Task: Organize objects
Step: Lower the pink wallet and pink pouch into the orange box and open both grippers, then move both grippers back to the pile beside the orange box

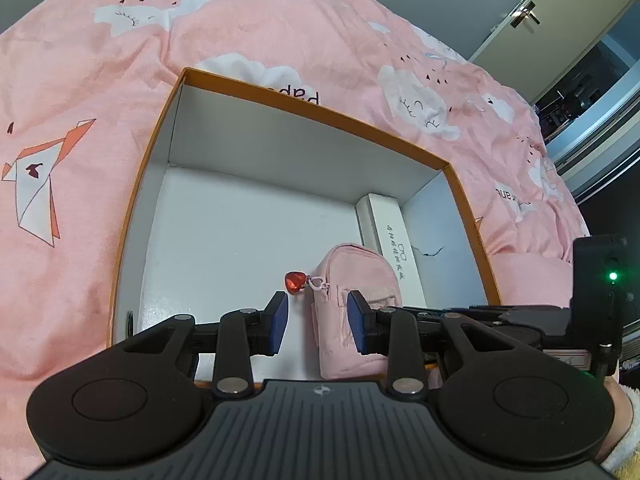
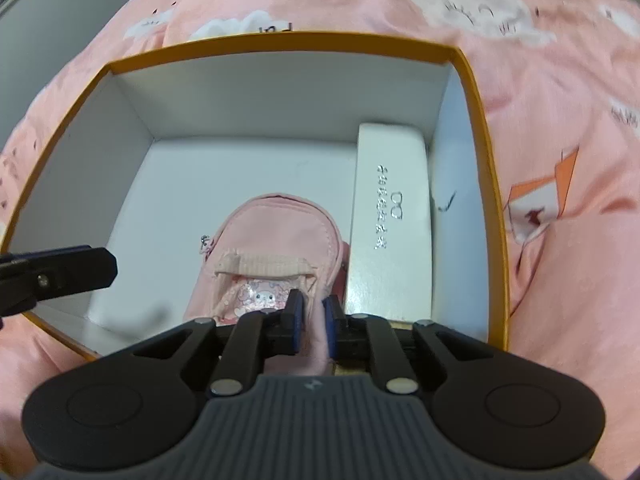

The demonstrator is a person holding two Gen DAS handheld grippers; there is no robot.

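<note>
An open white box with an orange rim (image 1: 312, 110) (image 2: 280, 38) sits on pink bedding. Inside, a small pink backpack-shaped pouch (image 1: 360, 268) (image 2: 272, 232) with a red heart charm (image 1: 295, 282) lies beside a long white case (image 1: 390, 240) (image 2: 390, 200) along the right wall. My right gripper (image 2: 314, 320) is over the pouch's near end, shut on a fold of its pink fabric. My left gripper (image 1: 318, 320) hovers over the box's near edge, open, with the pouch lower down behind its right finger. One left finger (image 2: 60, 272) shows at the left of the right wrist view.
Pink bedding (image 1: 80, 80) with cloud and fox prints surrounds the box. The left half of the box floor (image 1: 240, 232) is bare white. A door with a metal handle (image 1: 524, 14) stands at the far right. A fuzzy sleeve (image 1: 624, 452) shows at the bottom right.
</note>
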